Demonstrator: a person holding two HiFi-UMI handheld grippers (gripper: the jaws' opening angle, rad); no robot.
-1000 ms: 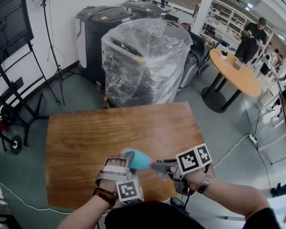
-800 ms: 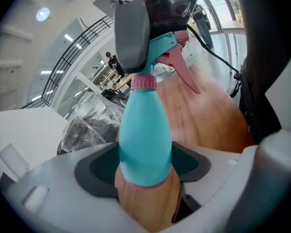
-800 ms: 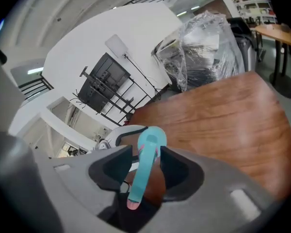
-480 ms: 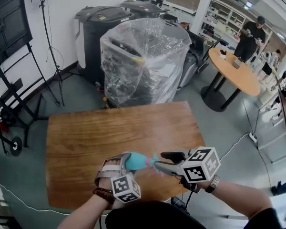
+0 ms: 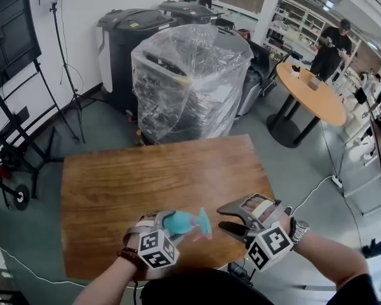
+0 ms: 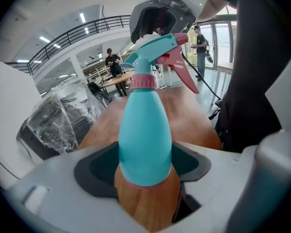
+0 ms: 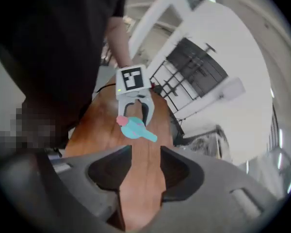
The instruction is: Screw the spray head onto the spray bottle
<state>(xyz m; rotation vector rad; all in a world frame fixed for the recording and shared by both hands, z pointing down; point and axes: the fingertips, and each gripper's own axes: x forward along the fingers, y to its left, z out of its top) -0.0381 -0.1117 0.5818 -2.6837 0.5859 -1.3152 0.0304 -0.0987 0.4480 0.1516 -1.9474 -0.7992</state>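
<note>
At 12 o'clock wrapped machine [image 5: 190, 75], left gripper [image 5: 168, 222] clamping spray bottle [image 6: 144, 130], right gripper [image 5: 227, 218] just opened, empty, pink trigger [image 6: 182, 72] in left gripper view only

We are wearing a black top [image 5: 197, 290] that is leaving both forearms bare. On the right wrist we are wearing a silver metal wristwatch [image 5: 296, 229], and on the left a bracelet [image 5: 129, 257] of dark red-brown beads. The left gripper [image 5: 168, 223] is showing a pale grey shell, the right gripper [image 5: 232, 219] black fingers [image 5: 235, 206]. The left cube [image 5: 157, 249] and right cube [image 5: 268, 248] are showing black square markers on white.
</note>
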